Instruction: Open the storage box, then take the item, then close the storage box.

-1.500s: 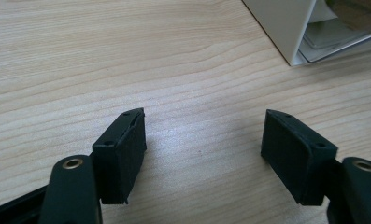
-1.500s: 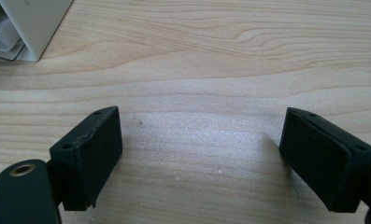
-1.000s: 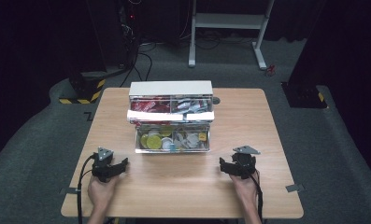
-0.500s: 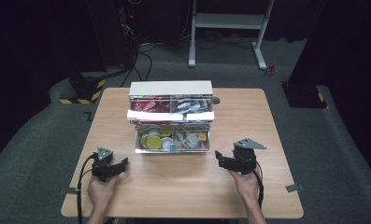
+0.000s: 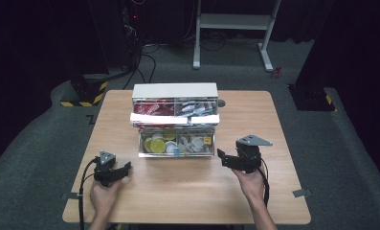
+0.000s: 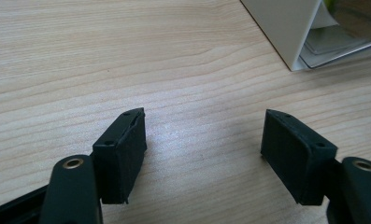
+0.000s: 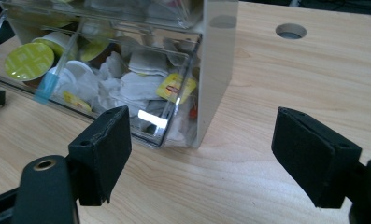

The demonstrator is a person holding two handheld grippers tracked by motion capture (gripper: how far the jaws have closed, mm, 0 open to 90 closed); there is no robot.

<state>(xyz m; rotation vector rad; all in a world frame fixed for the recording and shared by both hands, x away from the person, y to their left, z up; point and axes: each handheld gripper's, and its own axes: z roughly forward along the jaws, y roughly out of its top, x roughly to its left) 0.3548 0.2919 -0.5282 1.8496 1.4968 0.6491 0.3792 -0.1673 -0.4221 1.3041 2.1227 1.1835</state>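
Observation:
A white drawer box (image 5: 174, 91) stands mid-table, its clear lower drawer (image 5: 177, 154) pulled out toward me. That drawer holds yellow-lidded capsules (image 7: 29, 60) on its left and tea bags (image 7: 174, 88) on its right. My right gripper (image 5: 222, 158) hovers above the table just right of the drawer's front corner. Its jaws have just been closing a little but still stand open, and there is nothing between them. My left gripper (image 5: 127, 168) rests low on the table at the front left, open and empty. The left gripper view has the box's corner (image 6: 286, 32) at upper right.
The wooden table (image 5: 178, 196) has a round cable hole (image 7: 290, 31) behind the box's right side. The upper drawer (image 5: 156, 109) holds red packets. Dark floor, cables and a white stand frame (image 5: 235, 21) lie beyond the table.
My right gripper has lifted off the table and edged toward the drawer, and its jaws have narrowed slightly. The left gripper and the box have not moved.

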